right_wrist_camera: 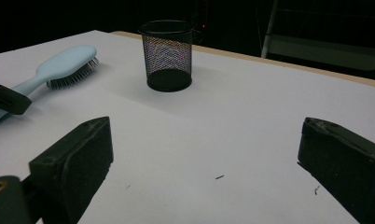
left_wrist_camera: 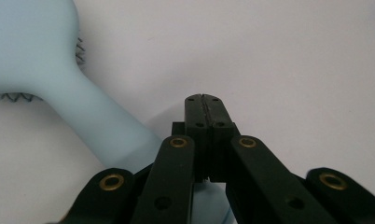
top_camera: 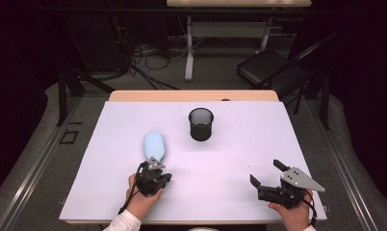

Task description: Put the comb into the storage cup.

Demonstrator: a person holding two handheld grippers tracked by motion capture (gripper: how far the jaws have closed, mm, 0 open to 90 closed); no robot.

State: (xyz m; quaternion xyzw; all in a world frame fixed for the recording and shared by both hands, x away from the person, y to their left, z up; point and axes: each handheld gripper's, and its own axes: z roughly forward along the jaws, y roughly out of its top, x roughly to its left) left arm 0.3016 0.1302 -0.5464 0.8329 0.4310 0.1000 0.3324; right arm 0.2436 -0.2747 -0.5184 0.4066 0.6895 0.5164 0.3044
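Observation:
A light blue hairbrush [top_camera: 154, 143] lies bristles down on the white table sheet [top_camera: 230, 159], left of centre, with its handle pointing toward the person. My left gripper [top_camera: 153, 162] rests over the end of that handle. In the left gripper view its jaws [left_wrist_camera: 202, 99] are pressed together with nothing between them, and the brush [left_wrist_camera: 31, 51] passes beneath them on the left. My right gripper [top_camera: 265, 172] sits near the front right of the table, jaws wide apart and empty [right_wrist_camera: 204, 158]. A black mesh cup [top_camera: 201, 124] stands upright behind the brush.
The right gripper view shows the mesh cup [right_wrist_camera: 168, 53] ahead, the brush [right_wrist_camera: 66, 63] to its left and the left gripper's tip [right_wrist_camera: 6, 100] on the handle. A black folding chair [top_camera: 268, 67] and a desk with cables stand beyond the table's far edge.

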